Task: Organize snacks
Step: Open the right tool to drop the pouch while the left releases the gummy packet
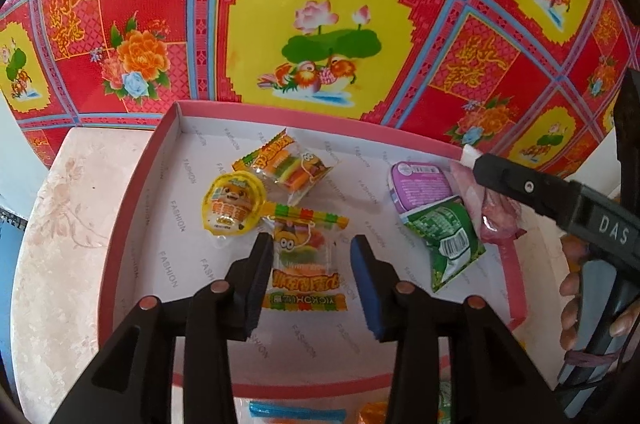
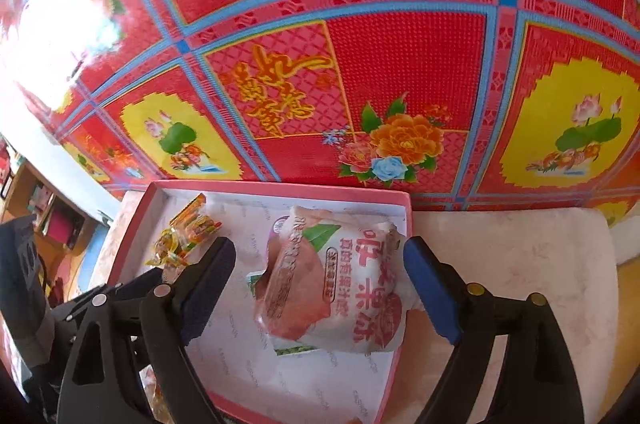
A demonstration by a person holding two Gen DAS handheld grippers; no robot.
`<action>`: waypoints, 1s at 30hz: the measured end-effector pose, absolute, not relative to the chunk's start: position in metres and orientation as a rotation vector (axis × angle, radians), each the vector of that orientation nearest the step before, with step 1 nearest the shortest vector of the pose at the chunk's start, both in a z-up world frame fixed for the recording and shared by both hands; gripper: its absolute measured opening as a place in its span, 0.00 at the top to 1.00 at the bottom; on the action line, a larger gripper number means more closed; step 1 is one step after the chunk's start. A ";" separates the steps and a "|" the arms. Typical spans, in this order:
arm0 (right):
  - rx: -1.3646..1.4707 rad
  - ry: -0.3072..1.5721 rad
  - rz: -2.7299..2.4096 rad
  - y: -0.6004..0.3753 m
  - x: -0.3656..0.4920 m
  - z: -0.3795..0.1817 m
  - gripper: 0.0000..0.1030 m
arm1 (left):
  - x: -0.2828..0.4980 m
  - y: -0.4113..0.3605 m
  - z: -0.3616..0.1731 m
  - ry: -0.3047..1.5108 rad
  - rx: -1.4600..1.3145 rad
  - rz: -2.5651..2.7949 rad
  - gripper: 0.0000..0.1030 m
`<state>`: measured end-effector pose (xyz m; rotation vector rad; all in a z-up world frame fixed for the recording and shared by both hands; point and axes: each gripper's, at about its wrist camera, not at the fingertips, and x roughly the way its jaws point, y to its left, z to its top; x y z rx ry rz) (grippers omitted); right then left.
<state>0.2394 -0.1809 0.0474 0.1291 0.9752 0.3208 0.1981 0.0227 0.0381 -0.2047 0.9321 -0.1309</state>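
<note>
**Snack packets gathered in the pink-rimmed box, both tools parted above them**

A shallow cardboard box with a pink rim and a white "FASHION"-printed floor sits on a pale marbled counter, with a glossy red, yellow and blue floral-patterned floor beyond it.

The left tool hangs over the box with its black fingers partly apart. Between them lies a clear burger-gummy packet with a yellow cartoon figure and striped ends; the left pad sits right at the packet's edge, the blue-faced right pad stands off it, and the packet lies flat on the box floor, not gripped. Just beyond it rest a round yellow jelly cup with a cartoon face on its lid and a second clear burger-gummy packet, the three touching or overlapping. Towards the box's right side lie a purple rounded-rectangle pack and a green foil sachet with a barcode, the sachet overlapping the purple pack's near edge.

The right tool is spread wide. A large pink-and-white puffy bag with red lettering lies between its fingers, against the box's right wall, on top of other packs; neither pad presses it. In the left wrist view one black finger of this tool reaches over that bag, with a person's fingers wrapped around its handle.
</note>
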 end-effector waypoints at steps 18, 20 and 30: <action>0.131 0.960 0.309 -0.192 0.199 0.077 0.15 | 0.162 0.030 0.083 0.892 -0.216 -0.112 0.59; 0.128 0.963 0.314 -0.191 0.193 0.078 0.15 | 0.157 0.028 0.087 0.893 -0.213 -0.111 0.59; 0.134 0.983 0.317 -0.197 0.158 0.080 0.15 | 0.137 0.017 0.092 0.896 -0.204 -0.127 0.59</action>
